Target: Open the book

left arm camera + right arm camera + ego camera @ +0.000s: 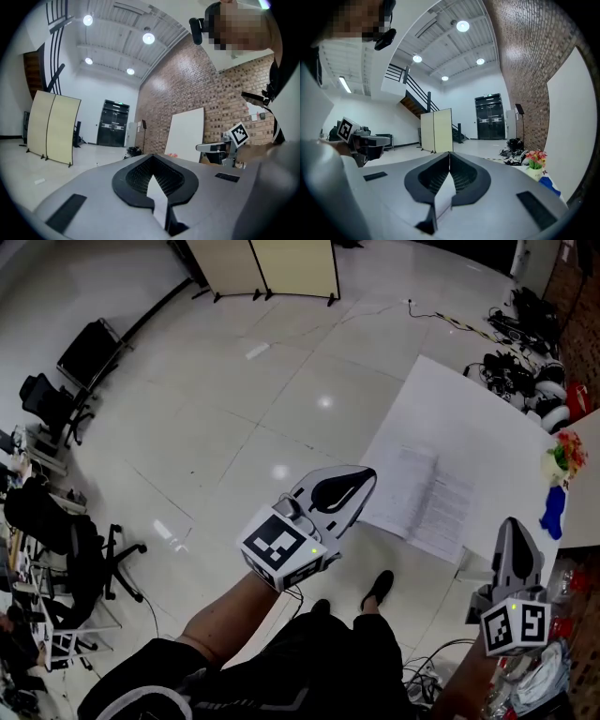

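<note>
Book [427,493] print too small for me to read. Blue item [553,507] at table [450,395] right edge: I can't identify it. Left gripper [361,479] tip hides bit of table's left edge.

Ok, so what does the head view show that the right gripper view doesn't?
Only the head view: the book, lying open, and the person's shoes. Only the right gripper view: ceiling lights, a staircase and a black double door. Both: the folding screen, the flowers and the left gripper.
</note>
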Tool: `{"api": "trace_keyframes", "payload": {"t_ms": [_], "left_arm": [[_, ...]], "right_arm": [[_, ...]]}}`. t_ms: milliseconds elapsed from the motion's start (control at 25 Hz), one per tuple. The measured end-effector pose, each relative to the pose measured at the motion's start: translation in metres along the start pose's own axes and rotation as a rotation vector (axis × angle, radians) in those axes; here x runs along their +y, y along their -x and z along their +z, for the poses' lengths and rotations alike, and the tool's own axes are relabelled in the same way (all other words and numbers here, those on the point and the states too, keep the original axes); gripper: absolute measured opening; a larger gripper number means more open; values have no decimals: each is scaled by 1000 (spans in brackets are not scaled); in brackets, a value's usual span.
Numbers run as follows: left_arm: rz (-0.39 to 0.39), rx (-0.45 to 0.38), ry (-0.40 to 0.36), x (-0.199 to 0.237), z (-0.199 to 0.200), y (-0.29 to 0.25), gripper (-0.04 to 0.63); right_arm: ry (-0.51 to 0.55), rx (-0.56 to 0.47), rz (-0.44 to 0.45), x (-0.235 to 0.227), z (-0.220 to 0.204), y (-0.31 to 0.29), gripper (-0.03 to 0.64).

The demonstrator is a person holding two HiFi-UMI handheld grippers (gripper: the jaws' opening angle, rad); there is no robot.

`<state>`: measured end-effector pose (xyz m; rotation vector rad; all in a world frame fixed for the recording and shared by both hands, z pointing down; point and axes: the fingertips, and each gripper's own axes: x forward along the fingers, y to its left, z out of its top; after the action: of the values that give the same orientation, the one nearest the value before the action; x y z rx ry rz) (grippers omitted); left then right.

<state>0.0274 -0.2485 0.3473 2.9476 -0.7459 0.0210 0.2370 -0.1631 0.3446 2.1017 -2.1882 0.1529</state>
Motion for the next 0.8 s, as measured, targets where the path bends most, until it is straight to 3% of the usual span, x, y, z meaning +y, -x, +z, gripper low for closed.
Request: {"api": "trace_keyframes", "payload": {"t_ms": [280,480,600,800], "left_arm": [[-45,10,51,-26,-9,71,-3],[-72,-11,1,-65,-3,107,-4],[-58,-22,-44,-101,4,125,-3],[-48,-34,-28,-183,8,148,-3]], "right_arm": [[-14,44,-22,59,-12,70,-2],[-15,-42,-75,70,6,130,-2],[-15,-59,-50,73,5,168,-2],[2,-61,7,74,-5,244,-2]]}}
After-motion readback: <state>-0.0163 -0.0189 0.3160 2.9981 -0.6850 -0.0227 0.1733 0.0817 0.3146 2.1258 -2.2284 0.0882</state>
